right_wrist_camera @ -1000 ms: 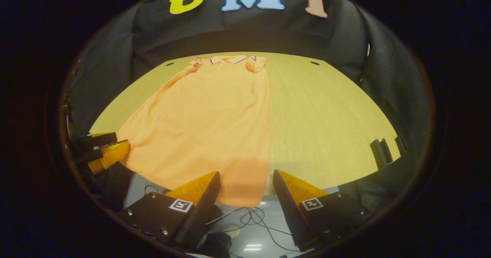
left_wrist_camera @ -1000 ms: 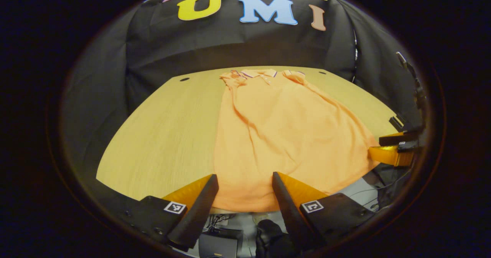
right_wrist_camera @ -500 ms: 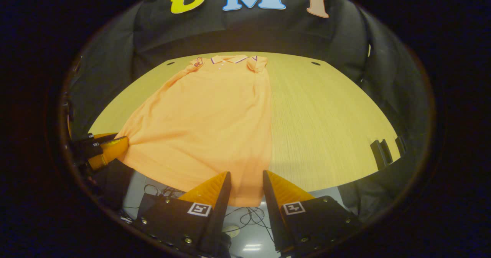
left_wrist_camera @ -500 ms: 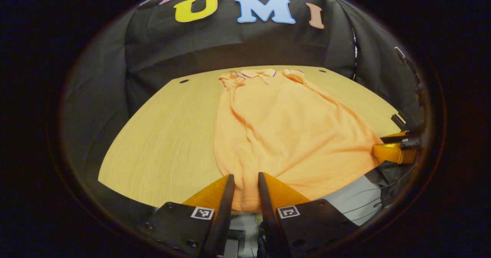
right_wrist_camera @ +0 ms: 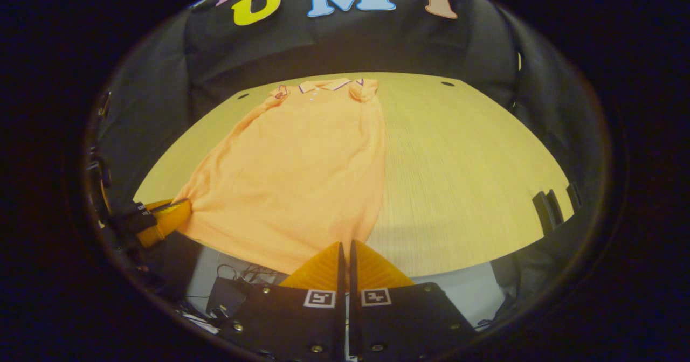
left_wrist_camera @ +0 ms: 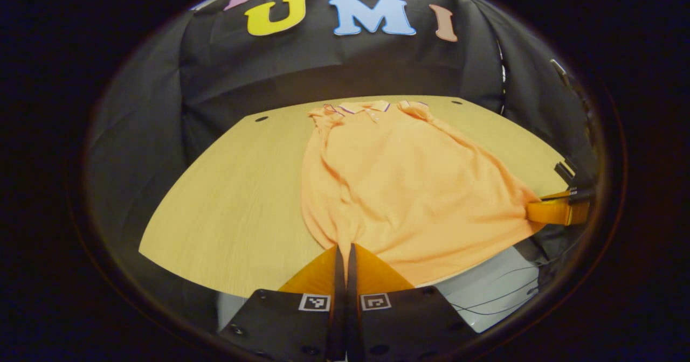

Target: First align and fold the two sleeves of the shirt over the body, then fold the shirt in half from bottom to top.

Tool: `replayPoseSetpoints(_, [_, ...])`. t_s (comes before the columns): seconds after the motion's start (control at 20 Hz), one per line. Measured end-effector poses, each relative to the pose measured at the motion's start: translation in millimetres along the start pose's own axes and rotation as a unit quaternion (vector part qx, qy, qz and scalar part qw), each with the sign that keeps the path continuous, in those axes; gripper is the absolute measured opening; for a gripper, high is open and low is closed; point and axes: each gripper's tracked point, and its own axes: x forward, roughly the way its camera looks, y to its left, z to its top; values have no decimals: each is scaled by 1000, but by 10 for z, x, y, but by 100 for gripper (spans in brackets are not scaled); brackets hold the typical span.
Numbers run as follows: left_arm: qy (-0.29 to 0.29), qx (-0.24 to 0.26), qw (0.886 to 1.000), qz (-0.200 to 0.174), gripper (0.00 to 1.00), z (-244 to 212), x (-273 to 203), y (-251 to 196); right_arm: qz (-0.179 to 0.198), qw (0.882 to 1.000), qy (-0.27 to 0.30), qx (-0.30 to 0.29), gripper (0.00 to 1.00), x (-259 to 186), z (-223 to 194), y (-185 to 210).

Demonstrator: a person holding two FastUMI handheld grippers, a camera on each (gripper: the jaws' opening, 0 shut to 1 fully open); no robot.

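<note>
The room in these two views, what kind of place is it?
Probably a recording booth, not a home: a black cloth wall encloses a bare light wooden table, an orange polo shirt lies on it, and loose cables trail on the floor below.

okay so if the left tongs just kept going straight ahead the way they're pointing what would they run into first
The left tongs are already shut on the near hem of the orange shirt. Going straight on, they would push into the shirt's body lying on the wooden table, toward the collar. Their height above the table is unclear.

Shirt point(left_wrist_camera: 399, 189): matt knit cloth, creased. Table point(left_wrist_camera: 237, 200): smooth wood-grain top, slight sheen.
</note>
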Motion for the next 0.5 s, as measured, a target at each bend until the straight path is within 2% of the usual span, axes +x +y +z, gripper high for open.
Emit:
replayPoseSetpoints(0.25, [-7, -33, 999, 6, 6, 357, -47, -4, 6, 1000, -16, 0, 3, -120, 243, 4])
replayPoseSetpoints(0.5, [-24, -38, 999, -21, 6, 928, 11, -98, -2, 998, -63, 12, 3, -236, 899, -88])
